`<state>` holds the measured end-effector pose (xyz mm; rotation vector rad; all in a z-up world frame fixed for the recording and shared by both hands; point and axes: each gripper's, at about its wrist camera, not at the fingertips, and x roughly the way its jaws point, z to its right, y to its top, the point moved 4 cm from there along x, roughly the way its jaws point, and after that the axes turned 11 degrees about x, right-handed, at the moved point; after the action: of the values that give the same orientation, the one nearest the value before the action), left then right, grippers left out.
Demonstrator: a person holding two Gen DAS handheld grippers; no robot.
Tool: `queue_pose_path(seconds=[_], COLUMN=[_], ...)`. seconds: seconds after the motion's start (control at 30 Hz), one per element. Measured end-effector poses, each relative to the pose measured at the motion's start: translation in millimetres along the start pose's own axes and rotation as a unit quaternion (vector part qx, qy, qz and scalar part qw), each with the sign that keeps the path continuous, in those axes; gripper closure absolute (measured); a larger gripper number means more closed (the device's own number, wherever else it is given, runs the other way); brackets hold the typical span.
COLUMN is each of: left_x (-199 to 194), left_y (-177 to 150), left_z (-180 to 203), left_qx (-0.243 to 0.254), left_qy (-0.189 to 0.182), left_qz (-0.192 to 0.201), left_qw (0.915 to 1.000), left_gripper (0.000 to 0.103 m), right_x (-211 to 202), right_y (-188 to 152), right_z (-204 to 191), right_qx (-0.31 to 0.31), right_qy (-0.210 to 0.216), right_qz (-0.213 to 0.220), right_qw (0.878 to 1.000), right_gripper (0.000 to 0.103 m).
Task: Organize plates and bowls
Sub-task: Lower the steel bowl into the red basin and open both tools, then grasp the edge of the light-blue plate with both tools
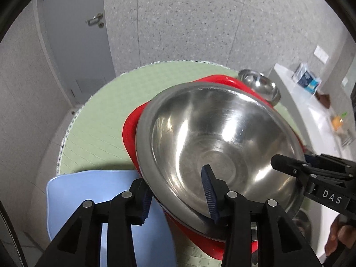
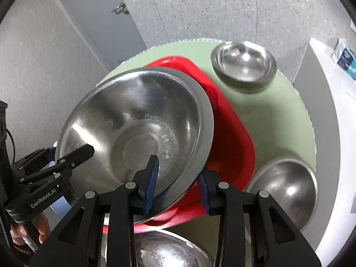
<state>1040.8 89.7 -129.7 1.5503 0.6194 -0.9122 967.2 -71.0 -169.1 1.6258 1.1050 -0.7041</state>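
A large steel bowl (image 1: 213,138) (image 2: 138,120) sits tilted over a red square plate (image 1: 130,131) (image 2: 233,138) on the green mat. My left gripper (image 1: 176,200) straddles the bowl's near-left rim, one blue pad inside the bowl and one outside; its pads look slightly off the metal. My right gripper (image 2: 178,187) straddles the opposite rim the same way, with red showing between the rim and its outer pad. Each gripper also appears at the edge of the other view, the right gripper (image 1: 289,164) and the left gripper (image 2: 73,155).
A pale blue plate (image 1: 77,191) lies beside the red one. A small steel bowl (image 2: 244,64) stands at the mat's far edge, and two more steel bowls (image 2: 287,189) (image 2: 169,251) lie nearer. A white counter (image 1: 309,102) with packets runs along the right.
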Motion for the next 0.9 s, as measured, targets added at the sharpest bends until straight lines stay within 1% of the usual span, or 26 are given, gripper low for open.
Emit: queue_pose_path(seconds=[0.07, 0.13, 0.23, 0.3, 0.33, 0.37, 0.4, 0.43, 0.53, 0.57, 0.6, 0.7, 0.8, 0.9], left_x=[-1.9, -4.1, -7.9, -9.9, -10.0, -12.6, -15.7, -18.0, -31.0, -37.1, -46.1, -71.3, -96.7, -119.5], left_y=[-5.1, -10.5, -13.6, -16.7, -17.2, -18.7, -19.9, -19.3, -22.8, -24.0, -25.1, -37.7, -54.9, -74.2], left_z=[9.6, 18.3, 28.1, 32.9, 27.8, 27.7, 25.6, 21.0, 13.4, 11.7, 9.0, 3.0, -15.0, -33.6], left_qx=[0.012, 0.012, 0.000, -0.010, -0.014, -0.018, -0.020, -0.023, -0.032, -0.034, -0.035, -0.037, -0.061, -0.076], left_qy=[0.015, 0.025, 0.023, 0.019, 0.016, 0.012, 0.011, 0.012, 0.010, 0.012, 0.013, 0.024, 0.038, 0.051], left_qz=[0.004, 0.000, 0.003, 0.002, 0.001, 0.003, 0.006, 0.007, 0.016, 0.021, 0.031, 0.049, 0.069, 0.083], left_qw=[0.9998, 0.9996, 0.9997, 0.9998, 0.9998, 0.9998, 0.9997, 0.9996, 0.9993, 0.9991, 0.9989, 0.9978, 0.9951, 0.9923], left_gripper=[0.062, 0.061, 0.053, 0.046, 0.044, 0.040, 0.037, 0.036, 0.031, 0.027, 0.024, 0.017, 0.014, 0.013], right_x=[2.0, 4.0, 1.4, -2.6, -5.2, -7.1, -9.4, -13.1, -21.3, -24.2, -29.2, -45.5, -64.5, -79.0], right_y=[-2.1, -3.7, -8.6, -10.1, -13.5, -14.7, -15.9, -17.5, -20.4, -21.6, -23.4, -28.6, -37.2, -51.0], right_z=[0.7, 2.5, 2.5, 0.7, -1.9, -2.8, -3.8, -5.5, -5.0, -4.6, -3.8, -2.2, -9.0, -23.3], right_qx=[-0.003, -0.004, -0.003, -0.004, -0.005, -0.005, -0.007, -0.009, 0.000, 0.002, 0.005, 0.017, 0.025, 0.031], right_qy=[-0.006, -0.010, -0.010, -0.008, -0.004, -0.001, 0.002, 0.002, 0.012, 0.013, 0.012, 0.011, 0.006, 0.017], right_qz=[0.003, 0.008, 0.023, 0.032, 0.035, 0.037, 0.042, 0.047, 0.053, 0.056, 0.062, 0.078, 0.108, 0.130], right_qw=[1.000, 1.000, 1.000, 0.999, 0.999, 0.999, 0.999, 0.999, 0.999, 0.998, 0.998, 0.997, 0.994, 0.991], right_gripper=[0.063, 0.063, 0.059, 0.056, 0.051, 0.044, 0.041, 0.036, 0.032, 0.030, 0.029, 0.029, 0.027, 0.025])
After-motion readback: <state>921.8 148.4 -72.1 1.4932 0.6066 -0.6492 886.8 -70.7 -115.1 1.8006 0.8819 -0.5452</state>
